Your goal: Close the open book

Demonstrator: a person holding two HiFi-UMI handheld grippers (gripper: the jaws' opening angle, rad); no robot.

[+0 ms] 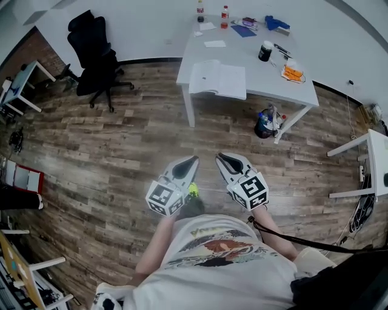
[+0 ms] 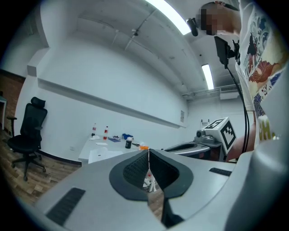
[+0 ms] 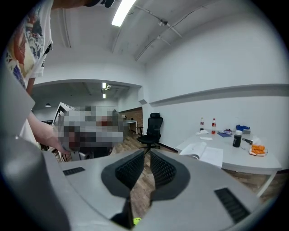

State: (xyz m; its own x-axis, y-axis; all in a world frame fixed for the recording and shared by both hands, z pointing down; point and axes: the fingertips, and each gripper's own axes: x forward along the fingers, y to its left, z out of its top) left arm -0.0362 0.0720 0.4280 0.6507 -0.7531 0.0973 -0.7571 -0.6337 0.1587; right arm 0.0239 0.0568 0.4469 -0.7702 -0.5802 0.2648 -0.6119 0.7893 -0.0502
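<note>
The open book [image 1: 218, 80] lies flat with white pages up, on the near edge of a white table [image 1: 285, 91], far ahead of both grippers. In the head view my left gripper [image 1: 194, 159] and right gripper [image 1: 220, 157] are side by side over the wooden floor, pointing towards the table. Both are shut, with nothing between the jaws. The left gripper view shows its jaws [image 2: 148, 153] meeting at the tips, with the book [image 2: 104, 155] far off. From the right gripper [image 3: 147, 153], the book [image 3: 205, 152] appears at the right.
A black office chair [image 1: 94, 51] stands left of the table. On the table are two bottles [image 1: 225, 17], a black cup [image 1: 265, 51], blue items [image 1: 276, 24] and an orange object [image 1: 292, 72]. A dark bag [image 1: 267, 124] sits by the table leg. Another white desk [image 1: 371, 160] stands at the right.
</note>
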